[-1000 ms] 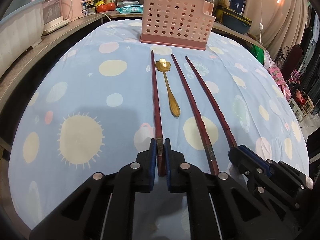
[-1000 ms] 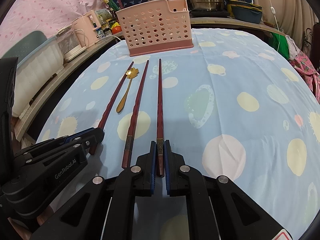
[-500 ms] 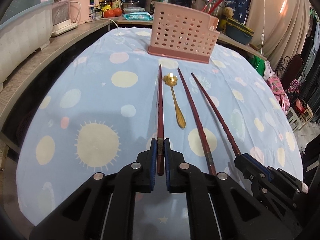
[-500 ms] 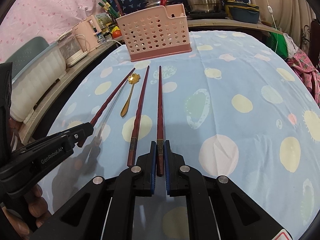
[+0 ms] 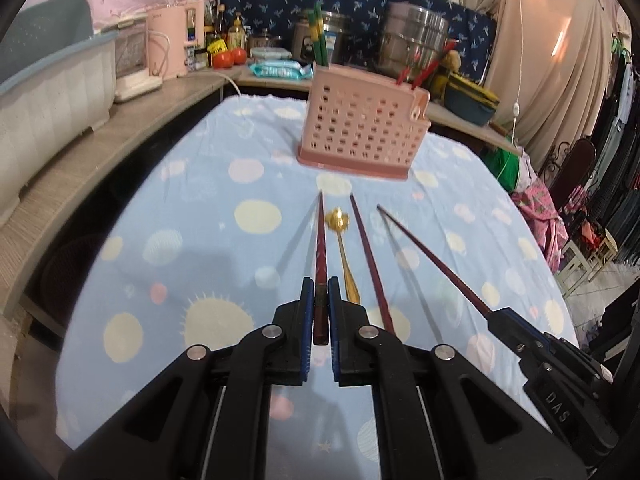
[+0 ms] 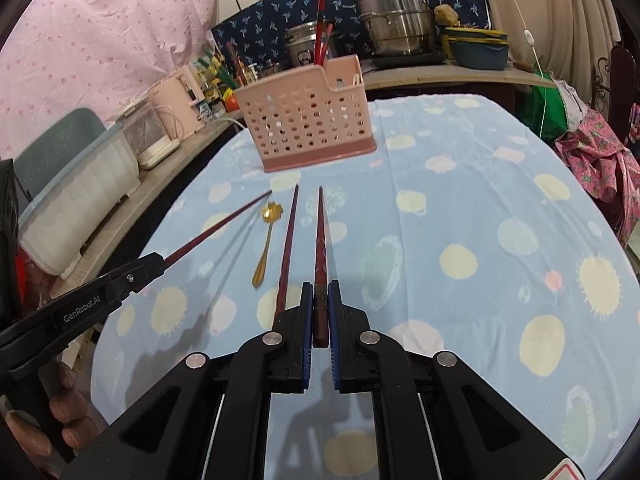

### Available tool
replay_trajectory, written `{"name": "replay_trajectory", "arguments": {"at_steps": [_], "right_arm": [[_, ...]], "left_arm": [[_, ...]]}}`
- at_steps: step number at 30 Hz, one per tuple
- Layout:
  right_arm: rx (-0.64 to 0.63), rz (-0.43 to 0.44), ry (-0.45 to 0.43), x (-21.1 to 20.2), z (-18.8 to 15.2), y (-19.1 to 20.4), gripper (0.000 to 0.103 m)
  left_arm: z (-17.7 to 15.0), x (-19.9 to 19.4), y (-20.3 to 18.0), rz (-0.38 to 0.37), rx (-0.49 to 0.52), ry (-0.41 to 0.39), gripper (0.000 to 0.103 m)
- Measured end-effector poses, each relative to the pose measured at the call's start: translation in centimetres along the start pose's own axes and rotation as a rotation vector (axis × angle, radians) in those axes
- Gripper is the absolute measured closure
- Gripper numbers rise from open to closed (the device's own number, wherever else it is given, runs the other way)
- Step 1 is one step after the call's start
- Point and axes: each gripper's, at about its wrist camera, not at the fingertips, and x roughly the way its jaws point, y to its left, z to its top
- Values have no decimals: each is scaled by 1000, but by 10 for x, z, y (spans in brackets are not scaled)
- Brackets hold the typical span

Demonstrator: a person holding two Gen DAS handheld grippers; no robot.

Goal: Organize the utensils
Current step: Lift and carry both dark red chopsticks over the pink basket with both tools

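Each gripper, left gripper (image 5: 321, 307) and right gripper (image 6: 320, 306), is clamped on a chopstick's butt end, tips aimed at the pink basket (image 5: 363, 125) at upper centre, likely for insertion.

Pink basket (image 5: 362, 132) (perforated); dark-red chopsticks (image 5: 370, 256); gold spoon (image 5: 345, 256).

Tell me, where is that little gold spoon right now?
The gold spoon lies flat on the spotted tablecloth, in front of the pink basket. It rests between the left gripper's chopstick and the loose chopstick.
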Motion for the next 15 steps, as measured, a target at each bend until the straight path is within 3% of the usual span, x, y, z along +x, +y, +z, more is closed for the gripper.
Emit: {"name": "replay_trajectory", "arguments": {"at_steps": [15], "right_arm": [[-20, 46, -160, -38, 58, 11, 96]], "left_arm": [[46, -26, -3, 6, 16, -115, 96]]}}
